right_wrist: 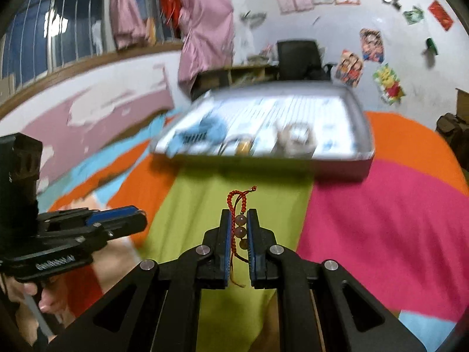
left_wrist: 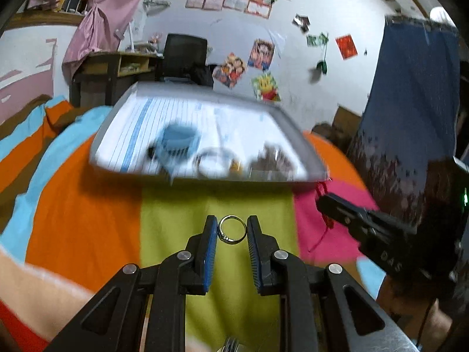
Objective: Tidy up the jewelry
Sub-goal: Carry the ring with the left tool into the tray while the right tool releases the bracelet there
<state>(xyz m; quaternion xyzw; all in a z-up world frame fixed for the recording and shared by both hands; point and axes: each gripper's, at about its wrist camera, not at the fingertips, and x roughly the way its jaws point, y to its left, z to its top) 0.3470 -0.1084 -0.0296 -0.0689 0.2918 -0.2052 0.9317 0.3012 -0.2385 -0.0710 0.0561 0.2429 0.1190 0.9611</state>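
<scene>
A silver ring (left_wrist: 232, 232) is pinched between the blue pads of my left gripper (left_wrist: 232, 228), held above the green stripe of a bedspread. My right gripper (right_wrist: 239, 223) is shut on a red braided cord bracelet (right_wrist: 239, 202) with round beads (right_wrist: 239, 231) between its pads; the cord loops out past the fingertips. Ahead of both lies a shallow grey tray (left_wrist: 310, 158) (right_wrist: 363, 158) lined with ruled paper, blurred, holding a blue item (left_wrist: 176, 140), a bangle (left_wrist: 214, 161) and other small pieces. The right gripper (left_wrist: 334, 208) also shows in the left wrist view, and the left gripper (right_wrist: 140, 220) in the right wrist view.
A striped bedspread (right_wrist: 381, 220) in orange, green, pink and blue covers the bed. A wooden desk (left_wrist: 117, 67) and black chair (left_wrist: 184, 55) stand behind the tray against a white wall with posters. A person's hand (right_wrist: 35, 293) holds the left gripper's handle.
</scene>
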